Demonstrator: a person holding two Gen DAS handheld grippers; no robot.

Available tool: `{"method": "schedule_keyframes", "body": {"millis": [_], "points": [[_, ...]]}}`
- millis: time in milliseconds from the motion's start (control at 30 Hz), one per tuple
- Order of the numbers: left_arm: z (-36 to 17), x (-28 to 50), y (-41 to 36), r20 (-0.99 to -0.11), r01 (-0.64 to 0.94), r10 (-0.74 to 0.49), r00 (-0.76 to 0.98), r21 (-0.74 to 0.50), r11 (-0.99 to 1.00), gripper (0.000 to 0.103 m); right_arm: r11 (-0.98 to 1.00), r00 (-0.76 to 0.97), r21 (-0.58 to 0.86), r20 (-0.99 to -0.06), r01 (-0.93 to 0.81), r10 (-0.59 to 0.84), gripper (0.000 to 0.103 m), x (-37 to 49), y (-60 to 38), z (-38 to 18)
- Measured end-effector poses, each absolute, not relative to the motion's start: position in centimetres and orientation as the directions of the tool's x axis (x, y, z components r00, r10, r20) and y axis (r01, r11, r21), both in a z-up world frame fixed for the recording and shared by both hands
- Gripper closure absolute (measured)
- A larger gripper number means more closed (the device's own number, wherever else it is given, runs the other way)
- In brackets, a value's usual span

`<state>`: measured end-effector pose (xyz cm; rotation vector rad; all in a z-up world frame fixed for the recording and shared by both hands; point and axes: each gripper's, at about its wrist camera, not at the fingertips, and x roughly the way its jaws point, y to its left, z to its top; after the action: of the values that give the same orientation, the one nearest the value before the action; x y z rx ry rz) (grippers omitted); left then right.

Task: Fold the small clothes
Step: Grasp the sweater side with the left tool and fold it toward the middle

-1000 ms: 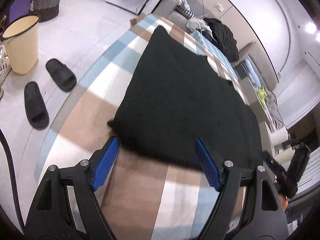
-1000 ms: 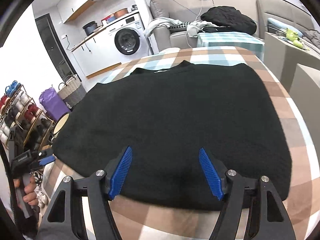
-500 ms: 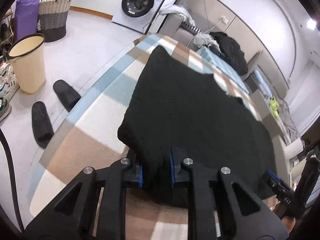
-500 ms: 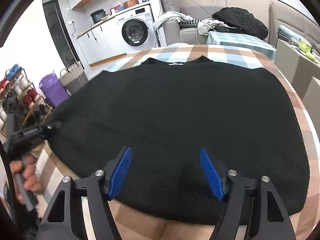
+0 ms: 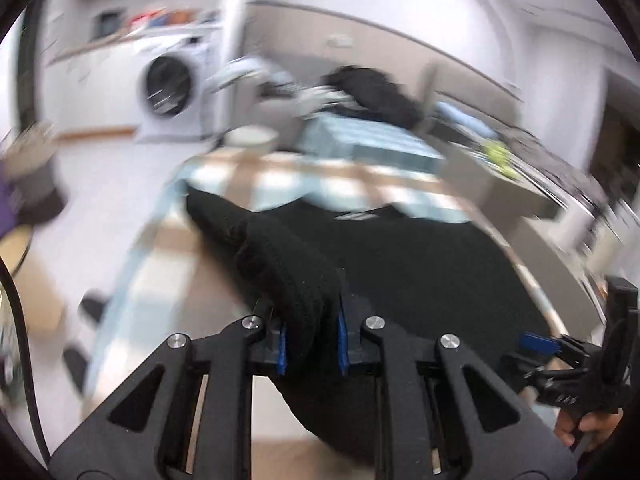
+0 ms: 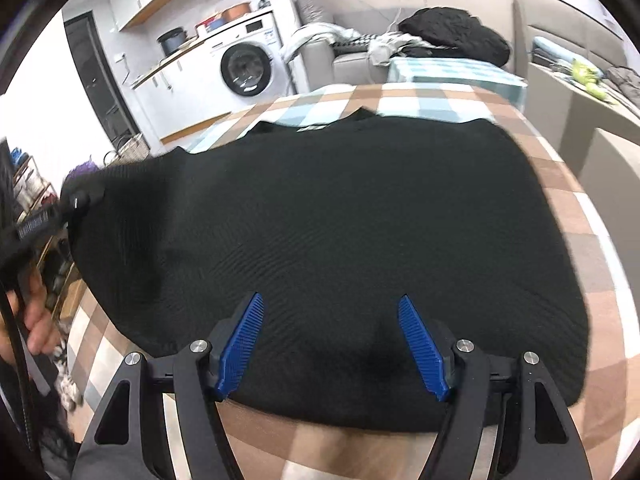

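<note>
A black knitted sweater (image 6: 340, 240) lies spread on a table with a checked cloth (image 6: 420, 100). My left gripper (image 5: 310, 340) is shut on the sweater's left edge (image 5: 280, 264) and holds it lifted off the table; that view is blurred by motion. The left gripper also shows at the left edge of the right wrist view (image 6: 60, 216), with raised cloth in it. My right gripper (image 6: 332, 344) is open, its blue pads (image 6: 240, 348) over the sweater's near hem, with nothing between them. It also shows in the left wrist view (image 5: 544, 346).
A washing machine (image 6: 244, 68) stands at the back left. A sofa with a pile of dark clothes (image 6: 456, 36) is behind the table. A shoe rack (image 6: 28, 184) stands at the left. A grey counter (image 6: 580, 112) lies to the right.
My left gripper, shut on the sweater's edge, has lifted it and swung up and over toward the right. The right gripper has stayed open over the hem, almost still.
</note>
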<state>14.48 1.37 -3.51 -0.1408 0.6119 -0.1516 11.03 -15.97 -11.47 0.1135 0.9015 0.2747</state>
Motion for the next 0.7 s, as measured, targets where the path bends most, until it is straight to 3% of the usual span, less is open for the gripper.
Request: {"method": "schedule_keyframes", "body": {"millis": [133, 233, 267, 300, 367, 467, 700], "points": [[-2.9, 16.3, -7.5, -0.563, 0.352, -0.373, 0.737, -0.151, 0.924, 0.088, 0.972, 0.632, 0.212, -0.74, -0.106, 0.23, 0.029, 9.9, -19.0, -10.2], [-5.2, 16.5, -12.3, -0.627, 0.502, -0.51, 0.589, -0.211, 0.839, 0.085, 0.971, 0.644, 0.238, -0.737, -0.036, 0.204, 0.029, 9.4, -21.7, -9.7], [-6.2, 16.5, -13.2, -0.657, 0.525, -0.532, 0.534, -0.236, 0.818, 0.08, 0.973, 0.647, 0.232, -0.74, -0.008, 0.182, 0.029, 9.2, -22.5, -9.6], [-7.1, 16.3, -13.7, -0.677, 0.532, -0.544, 0.496, -0.258, 0.807, 0.075, 0.975, 0.645, 0.222, -0.747, 0.015, 0.16, 0.029, 9.0, -23.2, -9.5], [-8.0, 15.3, -13.6, -0.68, 0.545, -0.574, 0.456, -0.297, 0.784, 0.055, 0.976, 0.646, 0.215, -0.751, 0.04, 0.139, 0.029, 8.6, -24.1, -9.3], [-8.0, 13.4, -12.1, -0.667, 0.532, -0.561, 0.491, -0.281, 0.799, 0.036, 0.964, 0.638, 0.26, -0.751, 0.049, 0.17, 0.029, 8.3, -25.4, -9.1], [-8.6, 12.6, -4.9, -0.675, 0.347, -0.452, 0.583, -0.296, 0.89, 0.035, 0.922, 0.604, 0.385, -0.728, -0.031, 0.324, 0.03, 9.3, -24.5, -8.9]]}}
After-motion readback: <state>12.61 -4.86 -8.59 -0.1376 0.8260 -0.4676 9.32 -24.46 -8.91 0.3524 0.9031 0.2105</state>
